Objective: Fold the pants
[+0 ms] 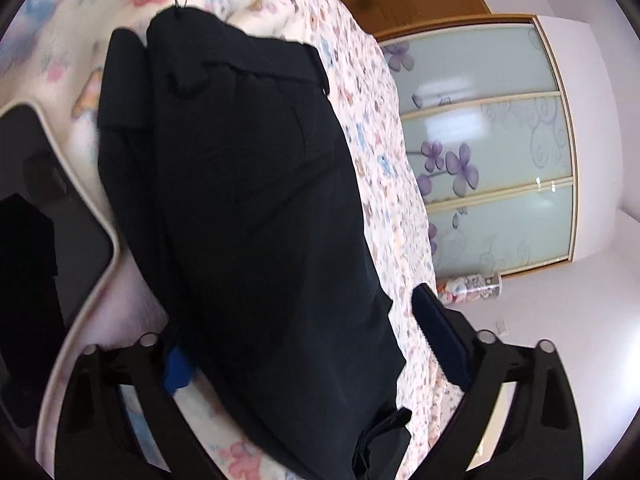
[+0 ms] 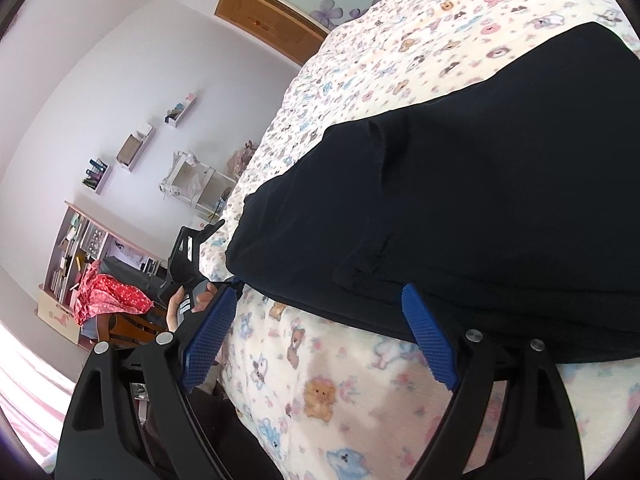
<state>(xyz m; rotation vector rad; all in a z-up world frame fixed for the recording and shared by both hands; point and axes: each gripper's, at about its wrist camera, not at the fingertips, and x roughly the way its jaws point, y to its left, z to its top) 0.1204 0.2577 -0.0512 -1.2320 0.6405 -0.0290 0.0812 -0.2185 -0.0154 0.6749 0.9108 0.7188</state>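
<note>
Black pants lie folded on the teddy-print bed between the spread, empty left tongs and right tongs; the next crease wants both edges pinched level.

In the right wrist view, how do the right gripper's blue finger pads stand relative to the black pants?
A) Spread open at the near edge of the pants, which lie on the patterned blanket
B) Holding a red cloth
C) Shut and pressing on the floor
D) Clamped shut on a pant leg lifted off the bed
A: the right gripper has its pads wide apart with blanket showing between them, and the black pants lie flat on it.
</note>
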